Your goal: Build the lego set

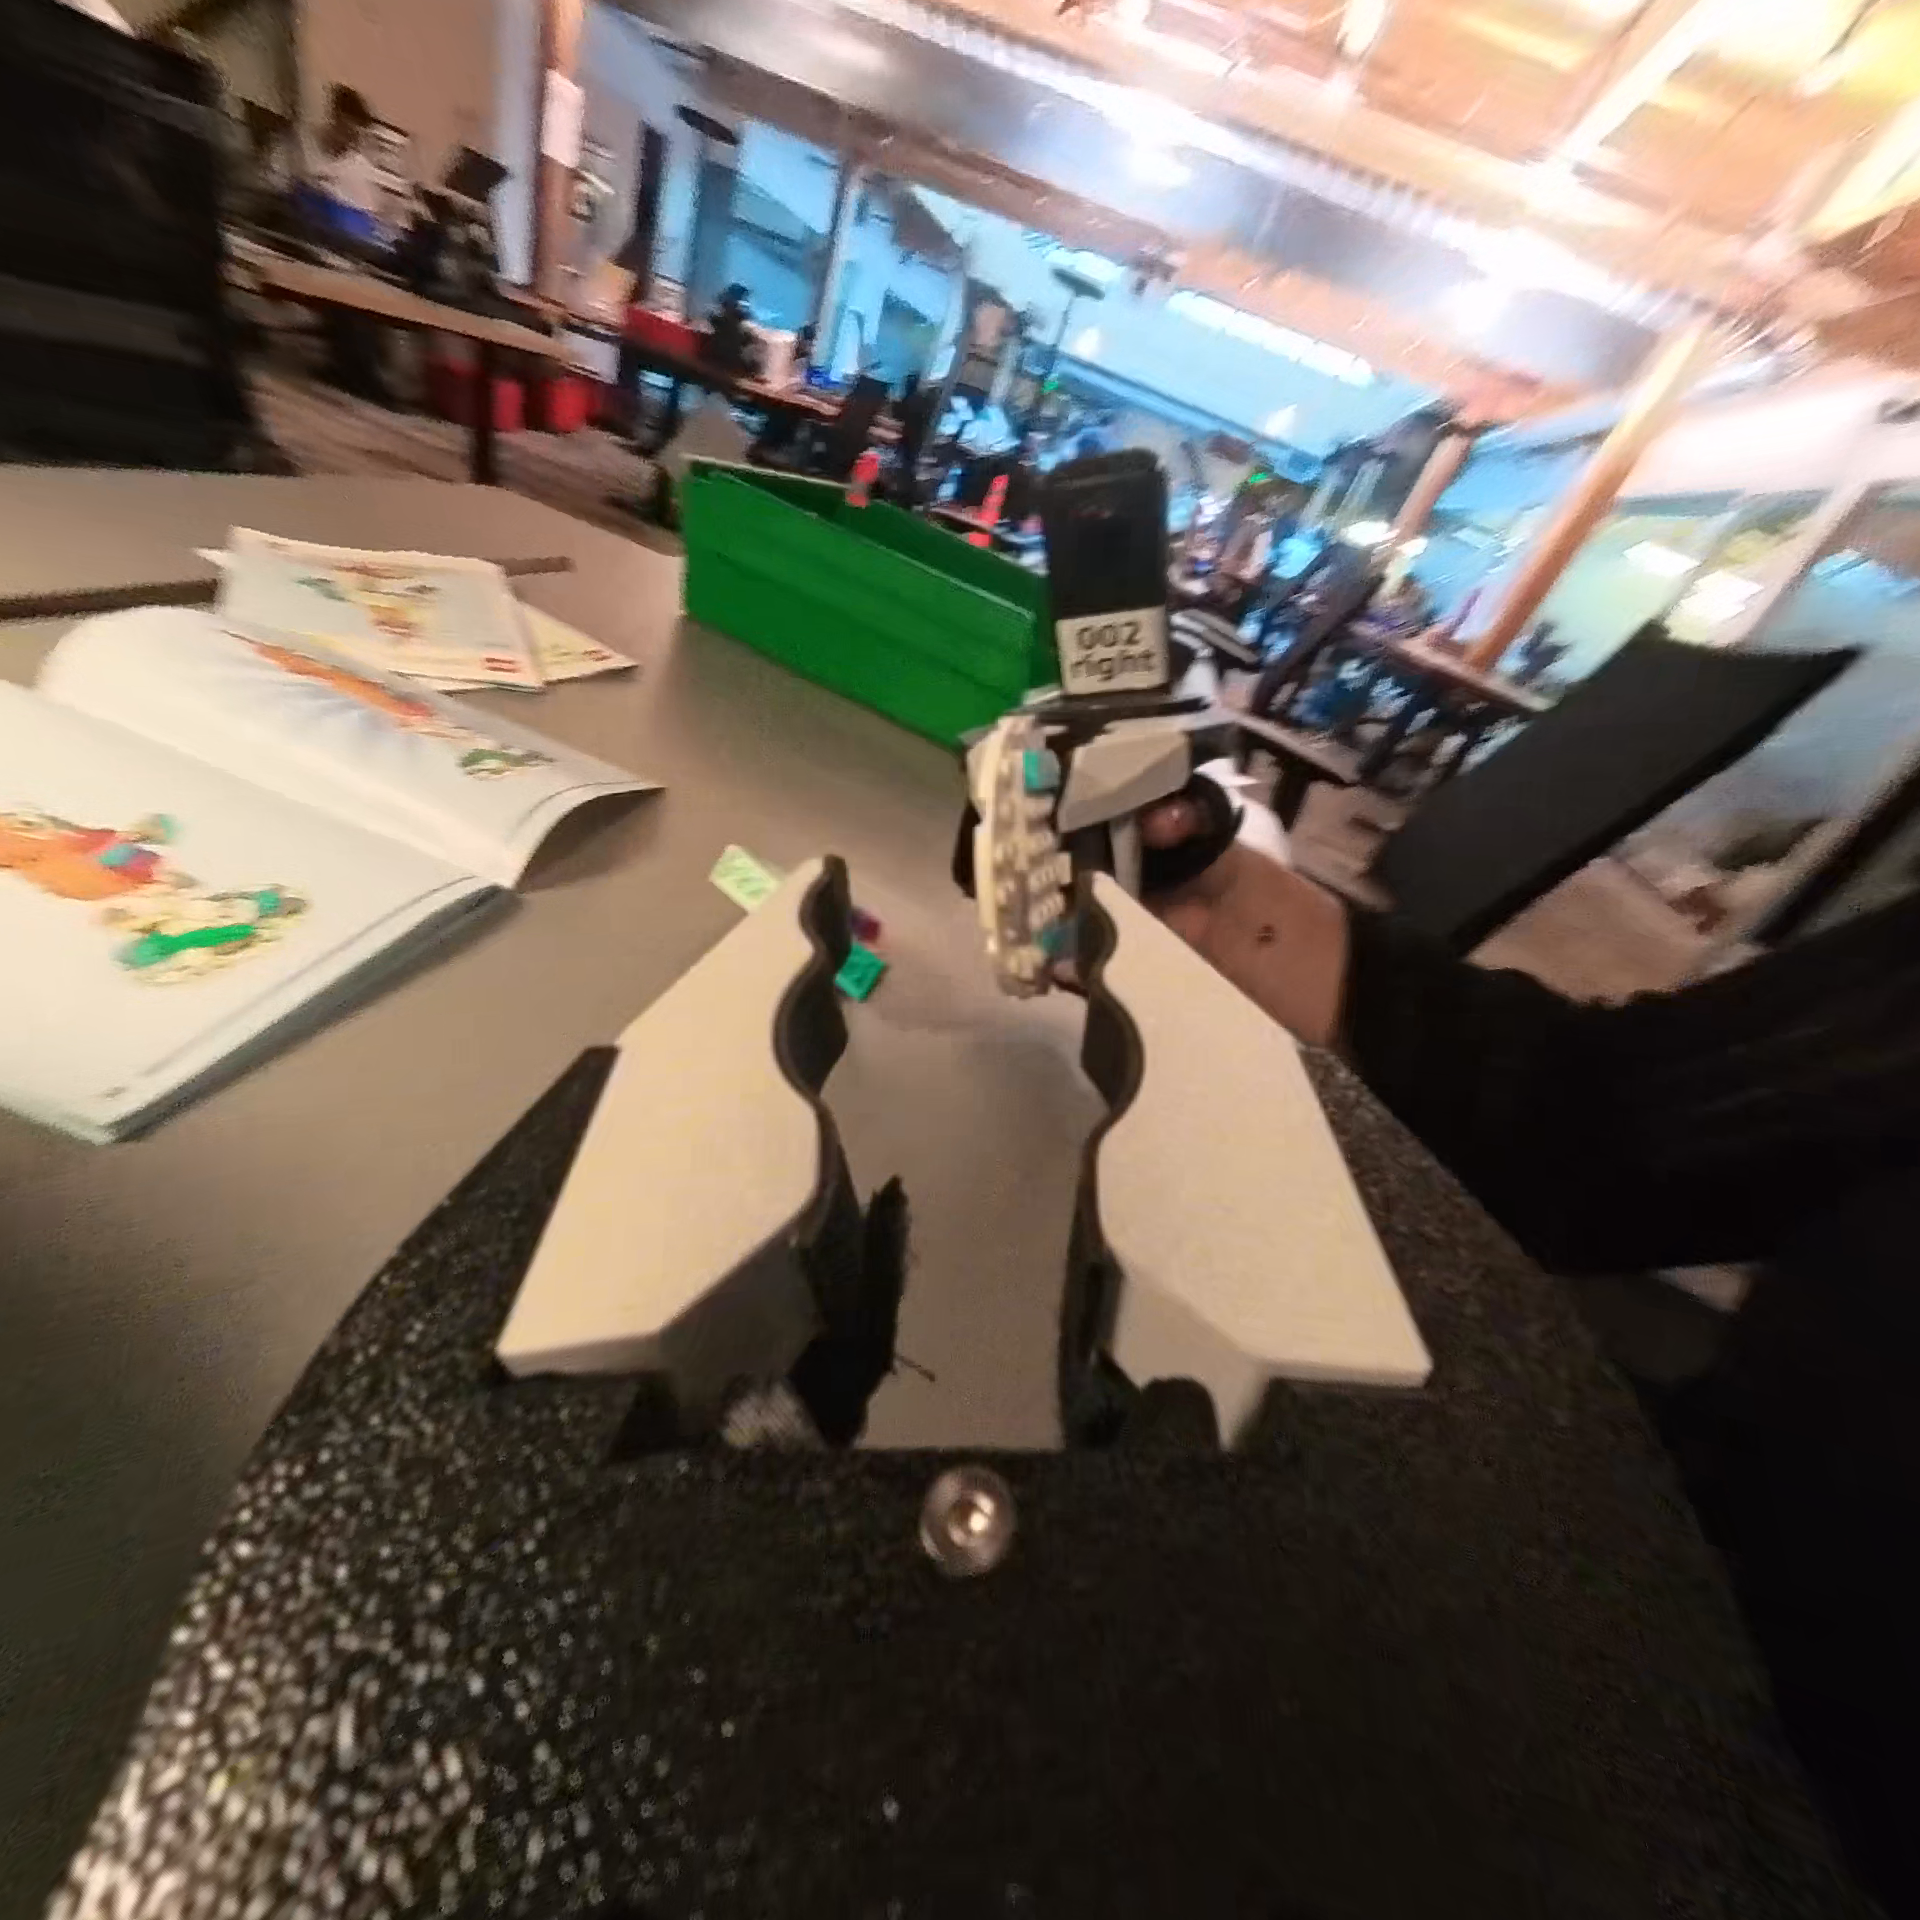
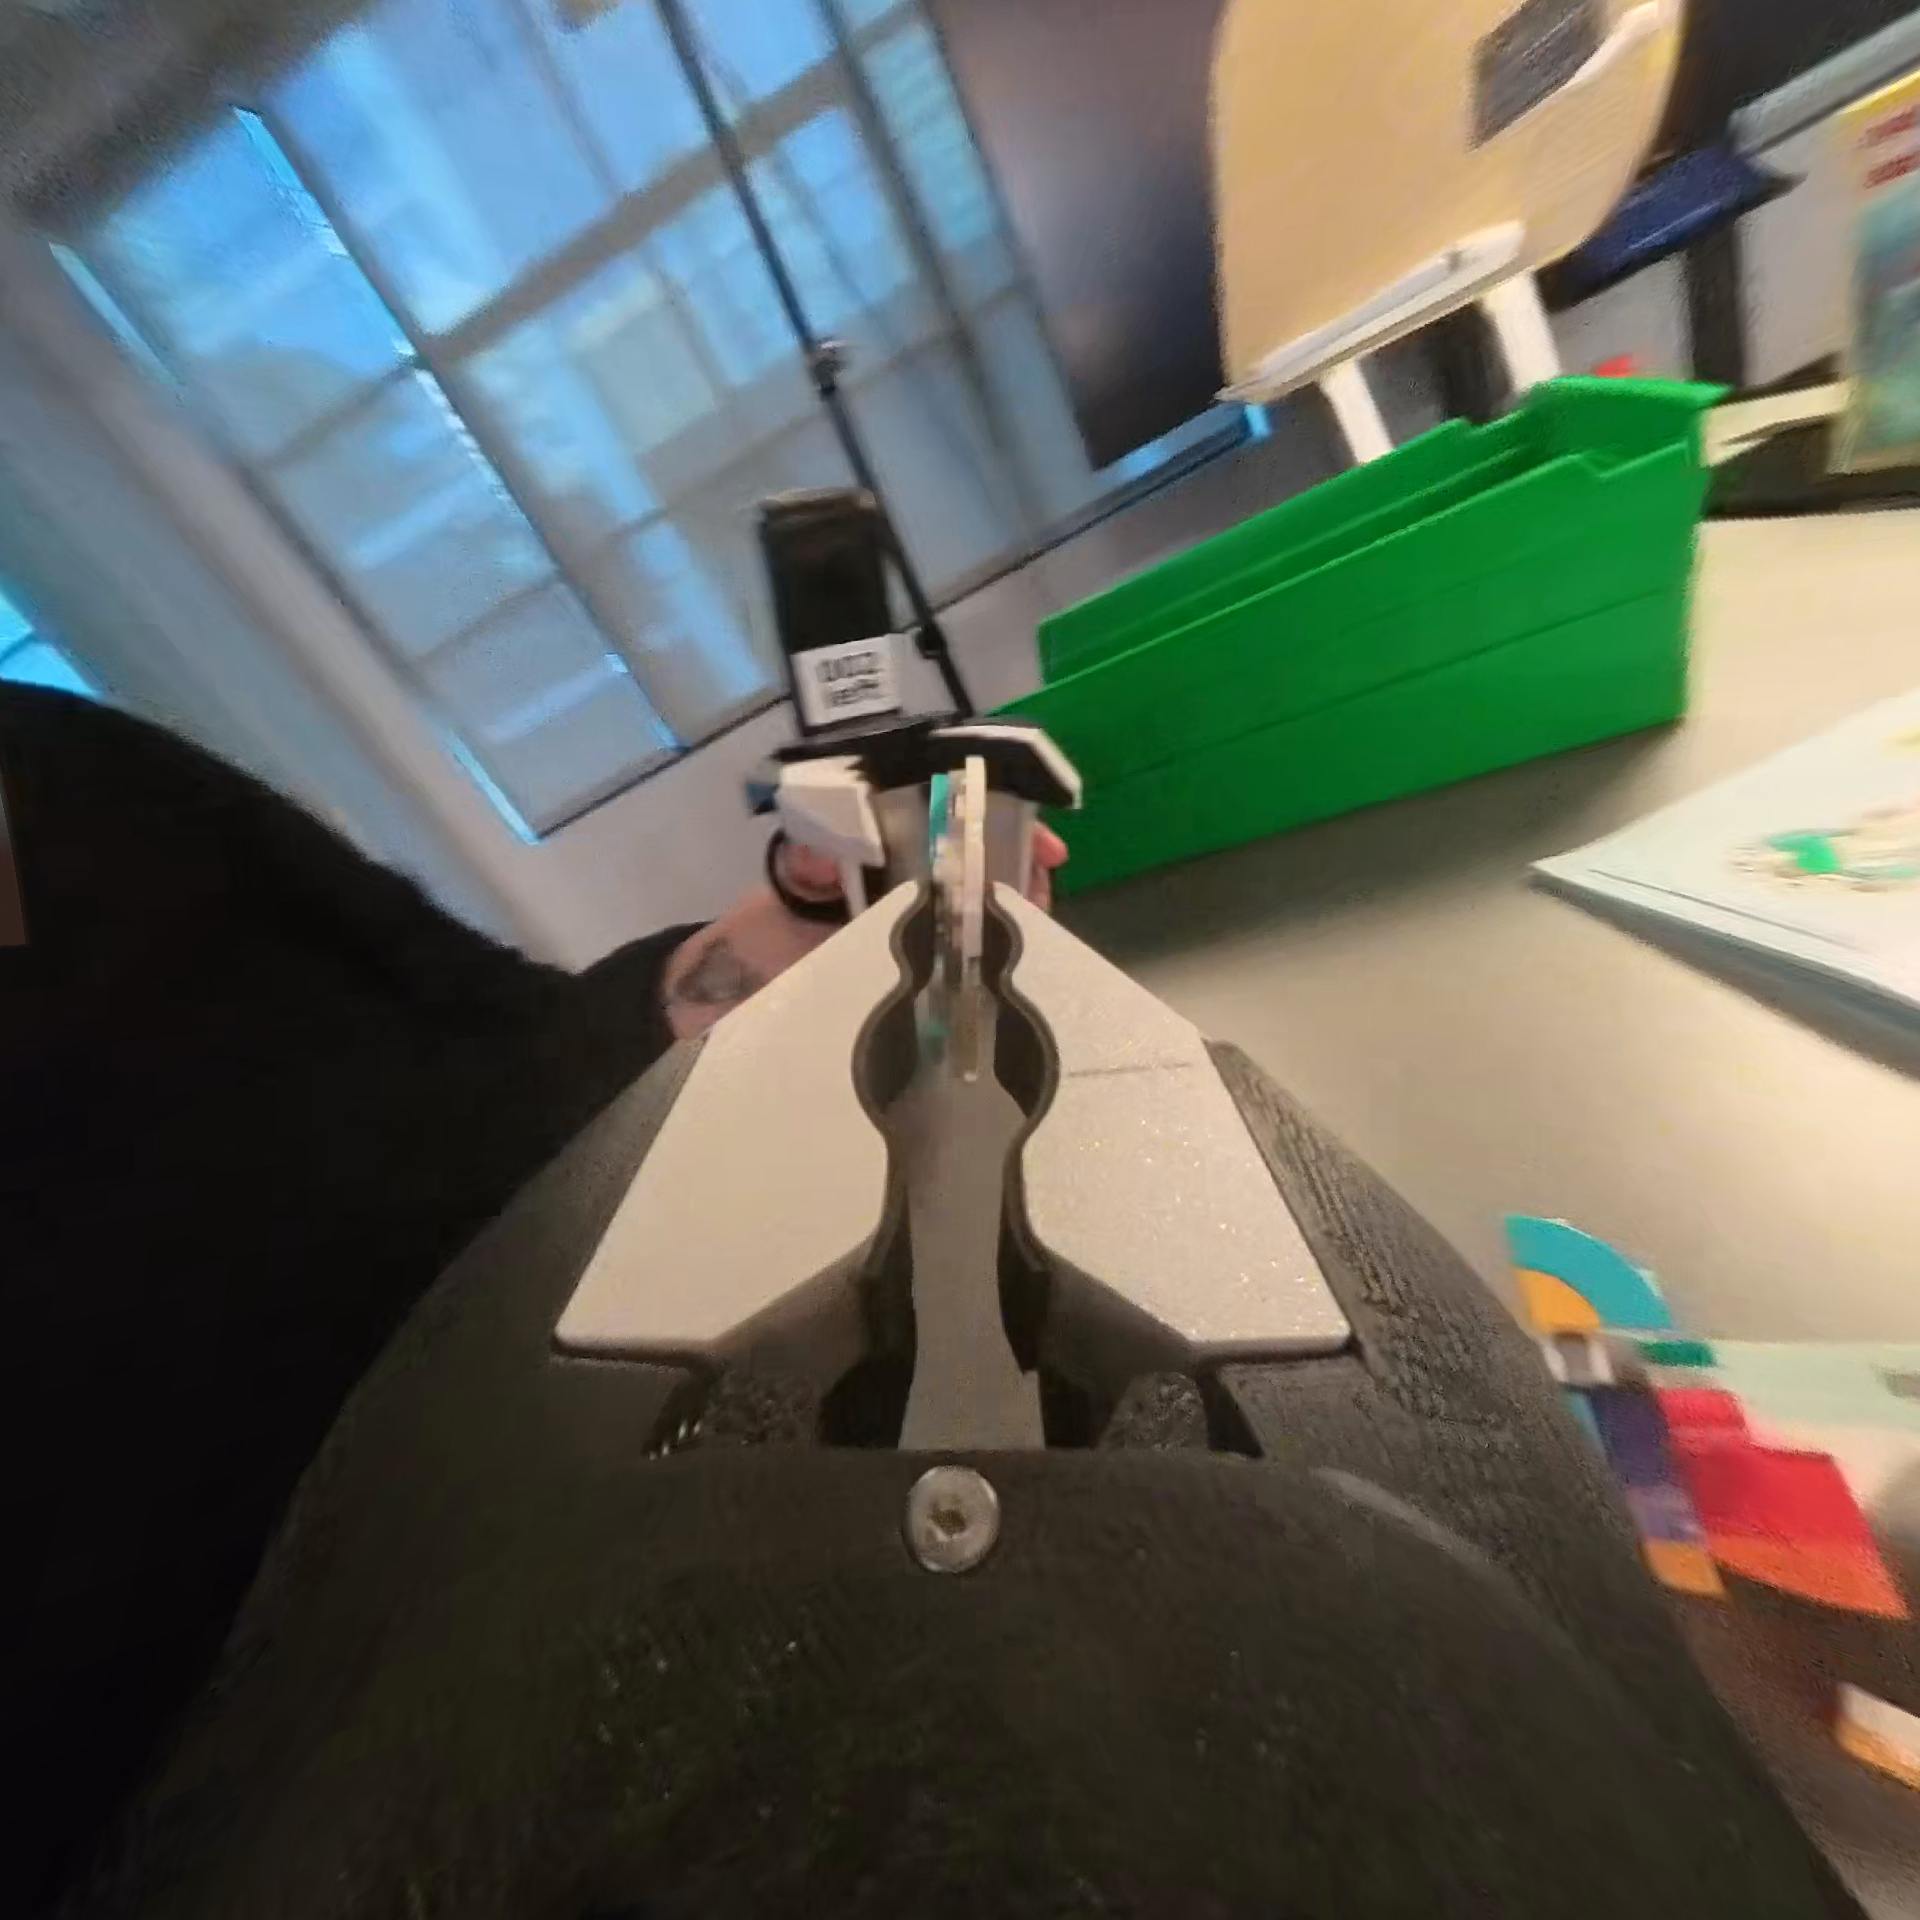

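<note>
Your right gripper (image 2: 951,935) is clamped on a flat white studded brick plate with teal pieces (image 2: 961,914), centre frame; your left gripper (image 1: 961,914) stands apart, bare, just beside that plate (image 1: 1023,883), above the grey table (image 1: 623,831).

A grey table (image 1: 675,748) is carrying an open picture booklet (image 1: 208,852), loose printed leaflets (image 1: 395,613), a green bin (image 1: 852,613), and small bricks: one pale green (image 1: 746,883), one teal (image 1: 860,977).

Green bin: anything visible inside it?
Hardly. In the left wrist view the green bin shows only two small red-orange tips poking above its far rim. Its walls hide the interior in both views, so the contents cannot be told.
</note>
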